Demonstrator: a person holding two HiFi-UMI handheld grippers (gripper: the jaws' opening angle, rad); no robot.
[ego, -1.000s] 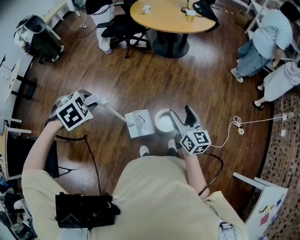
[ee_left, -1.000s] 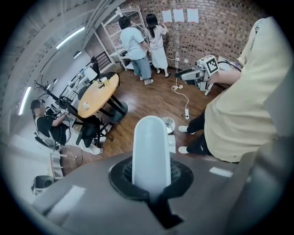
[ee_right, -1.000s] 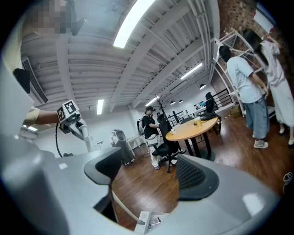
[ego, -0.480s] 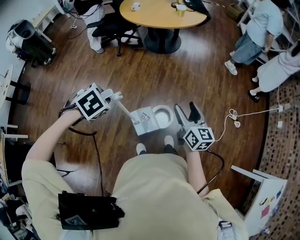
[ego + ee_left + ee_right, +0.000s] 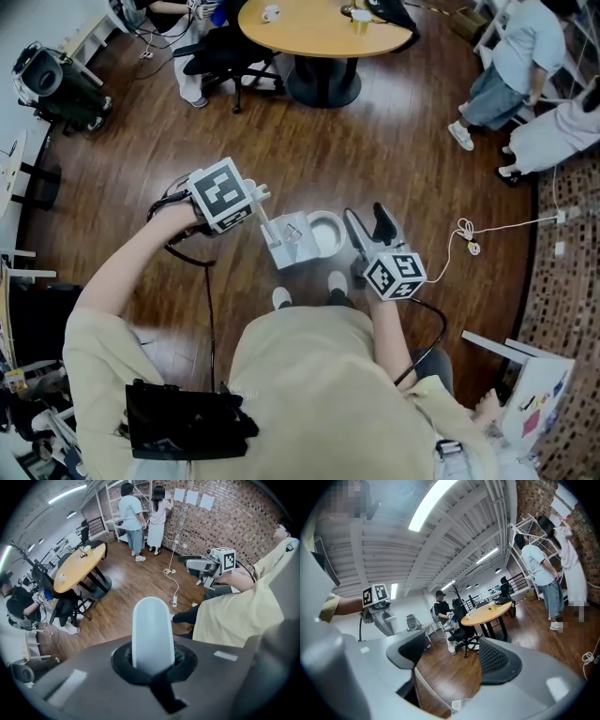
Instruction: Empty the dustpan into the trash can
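The left gripper (image 5: 255, 197) points straight down and is clenched on the rounded white handle (image 5: 150, 632) of the white plastic dustpan (image 5: 291, 239). In the left gripper view the handle stands up through the round notch where the two grey jaws meet, with no gap showing around it. The handle slants down from this gripper's tips to the pan. The pan hangs below and just to the right of the gripper. It is tipped, with its far edge over the left rim of the round white trash can (image 5: 330, 218). Whether pan and rim touch cannot be made out.

The right gripper (image 5: 364, 217) is released, and its two dark ribbed pads stand wide apart in its own view. It points nearly level and sits just right of the trash can, its left jaw alongside the can's right rim. Low between the jaws, close to the left pad, a thin pale edge shows; what it belongs to cannot be told.

Both tools hang over the dark wooden plank floor (image 5: 281, 141), and the can stands between them. Beyond the tips of both grippers stands a round wooden table (image 5: 319, 28). A white cable (image 5: 469, 239) lies on the floor to the right of the right gripper.
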